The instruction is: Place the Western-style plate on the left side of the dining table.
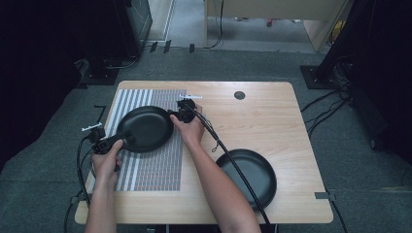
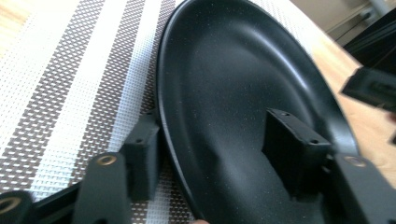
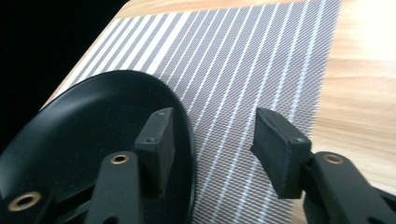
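Observation:
A black shallow plate lies on a grey and white striped placemat at the table's left. My left gripper is at the plate's near-left rim and my right gripper at its far-right rim. In the left gripper view the plate has its rim between the parted jaws of the left gripper, one pad outside and the other inside. In the right gripper view the right gripper straddles the plate's rim, with a wide gap to the outer pad. Both grippers stand open.
A second black plate rests on the bare wooden table at the near right, with the right gripper's cable running across it. A round cable hole sits near the far edge. Dark equipment and cables surround the table on the floor.

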